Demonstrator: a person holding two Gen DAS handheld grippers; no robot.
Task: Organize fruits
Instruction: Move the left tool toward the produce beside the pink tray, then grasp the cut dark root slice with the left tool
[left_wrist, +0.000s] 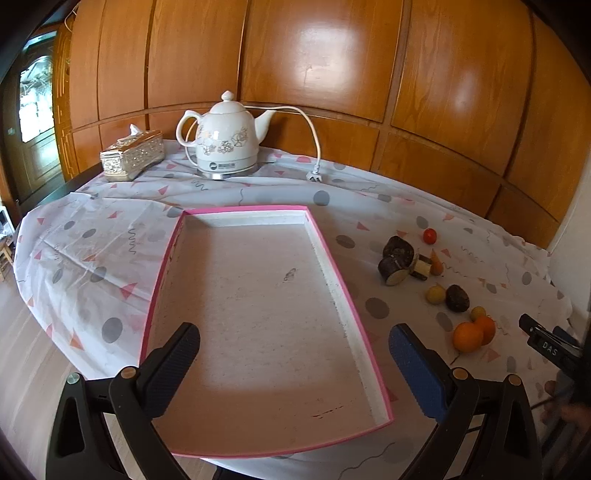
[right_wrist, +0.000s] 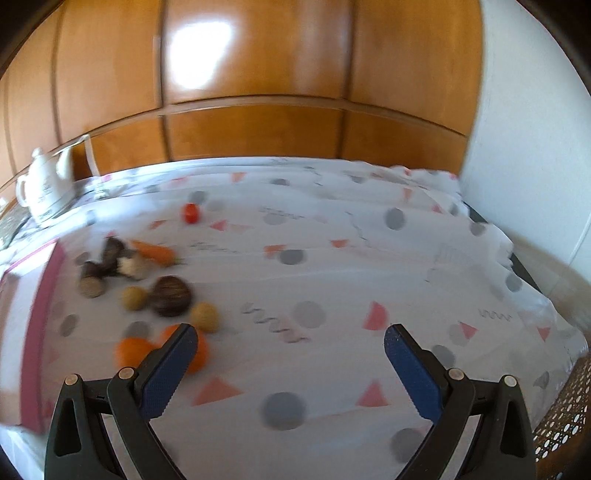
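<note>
A shallow pink-edged tray (left_wrist: 334, 254) lies empty on the patterned tablecloth, right in front of my open, empty left gripper (left_wrist: 293, 350). To its right lie loose fruits: two oranges (left_wrist: 468, 335), a dark round fruit (left_wrist: 457, 297), small yellow fruits (left_wrist: 436, 294), dark cut pieces (left_wrist: 396, 258), a carrot (left_wrist: 437, 263) and a small tomato (left_wrist: 429, 236). In the blurred right wrist view my right gripper (right_wrist: 290, 349) is open and empty; its left finger (right_wrist: 170, 369) stands over the oranges (right_wrist: 135, 350). The dark fruit (right_wrist: 171, 295), carrot (right_wrist: 153, 251) and tomato (right_wrist: 191, 213) lie beyond. The tray's edge (right_wrist: 42, 317) shows at far left.
A white electric kettle (left_wrist: 225, 142) with its cord and loose plug (left_wrist: 316, 177) and a gold tissue box (left_wrist: 131, 155) stand at the table's back, against wooden wall panels. The table's right edge (right_wrist: 517, 258) drops off beside a white wall.
</note>
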